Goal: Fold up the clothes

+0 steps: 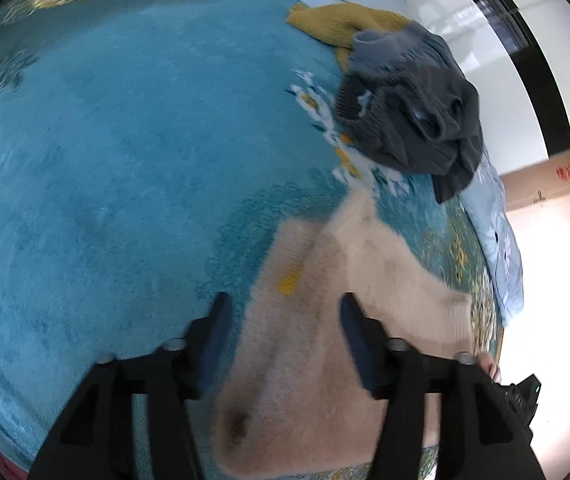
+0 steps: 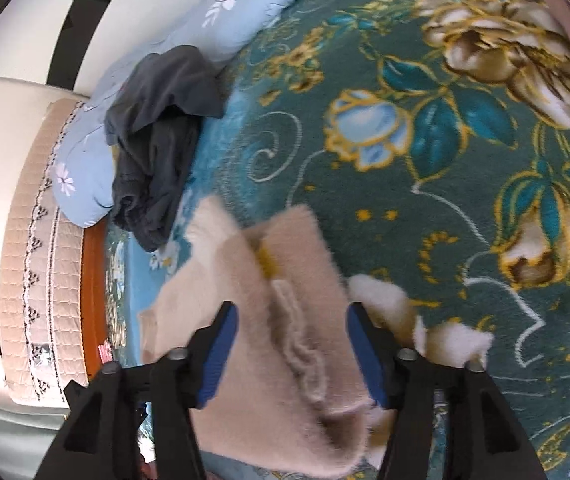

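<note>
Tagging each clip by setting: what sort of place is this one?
Most likely a bedroom at home. Clothes lie on a bed covered by a teal floral blanket, with a light-blue flowered pillow at its edge and a heap of dark grey garments waiting beside a beige fuzzy sweater.

Beige sweater [image 1: 337, 280]; teal floral blanket [image 1: 105, 160]; grey garment [image 1: 417, 112]; mustard garment [image 1: 337, 24].

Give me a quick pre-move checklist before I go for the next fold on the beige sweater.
1. Left gripper open, pads clear of fabric: ok.
2. Right gripper open, nothing pinched: ok.
3. Beige sweater lying on the teal blanket: ok.
4. Sweater flat and smooth: not ok, bunched ridges show in the right wrist view.
5. Grey garment and mustard garment apart from the sweater: ok.
6. Whole sweater outline visible: cannot tell, the near edge is hidden and blurred.
</note>
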### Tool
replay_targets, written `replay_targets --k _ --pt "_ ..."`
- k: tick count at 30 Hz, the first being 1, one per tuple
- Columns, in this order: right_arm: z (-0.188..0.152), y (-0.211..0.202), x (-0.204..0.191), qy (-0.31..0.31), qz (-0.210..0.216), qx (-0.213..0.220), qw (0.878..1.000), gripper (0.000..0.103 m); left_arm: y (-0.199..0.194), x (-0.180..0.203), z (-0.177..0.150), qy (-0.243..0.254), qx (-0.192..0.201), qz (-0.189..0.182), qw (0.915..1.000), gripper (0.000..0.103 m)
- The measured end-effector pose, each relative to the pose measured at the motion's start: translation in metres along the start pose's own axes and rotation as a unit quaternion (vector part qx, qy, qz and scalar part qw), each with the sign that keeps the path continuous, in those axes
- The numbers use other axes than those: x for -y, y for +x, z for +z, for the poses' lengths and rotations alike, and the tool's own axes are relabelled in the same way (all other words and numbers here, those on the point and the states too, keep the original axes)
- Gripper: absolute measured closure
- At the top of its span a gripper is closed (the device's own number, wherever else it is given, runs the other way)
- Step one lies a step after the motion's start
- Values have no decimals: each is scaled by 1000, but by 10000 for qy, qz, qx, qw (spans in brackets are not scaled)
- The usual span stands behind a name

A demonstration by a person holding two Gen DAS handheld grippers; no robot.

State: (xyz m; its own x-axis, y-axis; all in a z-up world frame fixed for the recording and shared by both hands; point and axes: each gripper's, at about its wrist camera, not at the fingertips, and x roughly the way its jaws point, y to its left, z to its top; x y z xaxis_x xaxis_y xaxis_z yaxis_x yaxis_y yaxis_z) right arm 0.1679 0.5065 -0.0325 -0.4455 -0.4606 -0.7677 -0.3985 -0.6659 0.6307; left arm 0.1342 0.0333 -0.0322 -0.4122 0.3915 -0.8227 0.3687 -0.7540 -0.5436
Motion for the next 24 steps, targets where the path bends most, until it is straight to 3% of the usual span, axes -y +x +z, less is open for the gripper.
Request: replay_targets --k 2,6,15,20,24 --pt "-2 2 8 122 49 -17 9999 27 8 -3 -1 -67 -219 47 9997 29" --pt "-5 15 21 482 296 -264 9981 21 28 -3 -3 -20 -757 213 9969 26" --pt "5 45 9 402 372 -436 9975 19 45 -13 2 -288 -1108 -89 9934 16" --pt "2 55 2 266 470 -528 9971 18 52 -3 -1 -32 -1313 -279 9909 15" --pt "-6 53 1 18 555 -642 9964 19 55 2 -3 120 -1370 -193 9903 15"
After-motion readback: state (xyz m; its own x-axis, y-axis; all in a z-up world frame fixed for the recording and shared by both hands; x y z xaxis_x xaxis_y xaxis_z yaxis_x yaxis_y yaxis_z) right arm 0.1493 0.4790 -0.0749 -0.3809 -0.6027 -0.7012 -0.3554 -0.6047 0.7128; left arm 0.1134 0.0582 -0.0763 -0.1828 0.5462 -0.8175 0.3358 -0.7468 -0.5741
